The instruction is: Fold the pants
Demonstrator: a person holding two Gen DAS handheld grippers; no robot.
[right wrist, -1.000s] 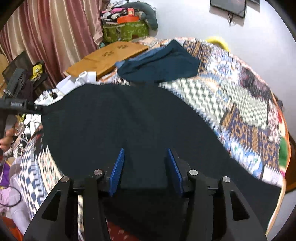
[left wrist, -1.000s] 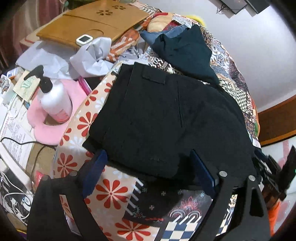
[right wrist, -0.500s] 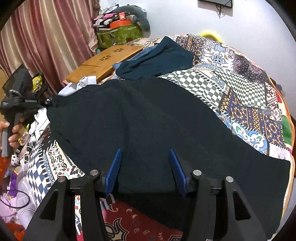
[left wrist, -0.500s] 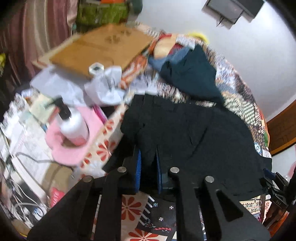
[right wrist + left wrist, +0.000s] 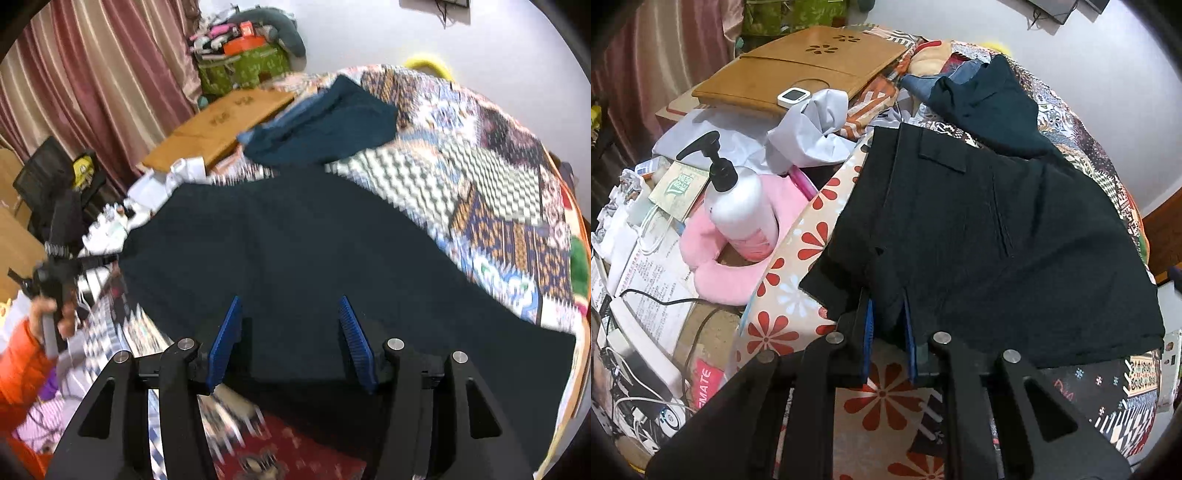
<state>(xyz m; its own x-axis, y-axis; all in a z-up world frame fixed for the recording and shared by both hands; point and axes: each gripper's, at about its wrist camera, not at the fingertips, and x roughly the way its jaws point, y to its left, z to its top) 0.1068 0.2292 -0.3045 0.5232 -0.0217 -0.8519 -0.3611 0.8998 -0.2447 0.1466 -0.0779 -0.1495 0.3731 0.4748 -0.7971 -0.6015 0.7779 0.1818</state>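
While the left claw [image 5: 888, 325] clamps the waist edge of the black pants [image 5: 979, 240] mid-frame on the bed [image 5: 498, 192], ready for lifting into a fold, the right claw [image 5: 290, 339] hovers apart over the legs.

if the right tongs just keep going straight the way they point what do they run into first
Most likely the black pants. The right tongs stand open just above the cloth, which fills the view directly ahead of them. Depth is hard to judge, but nothing else shows in that line before the fabric.

White wall [image 5: 369, 33], striped red curtain [image 5: 92, 74], patchwork-covered bed [image 5: 498, 192]
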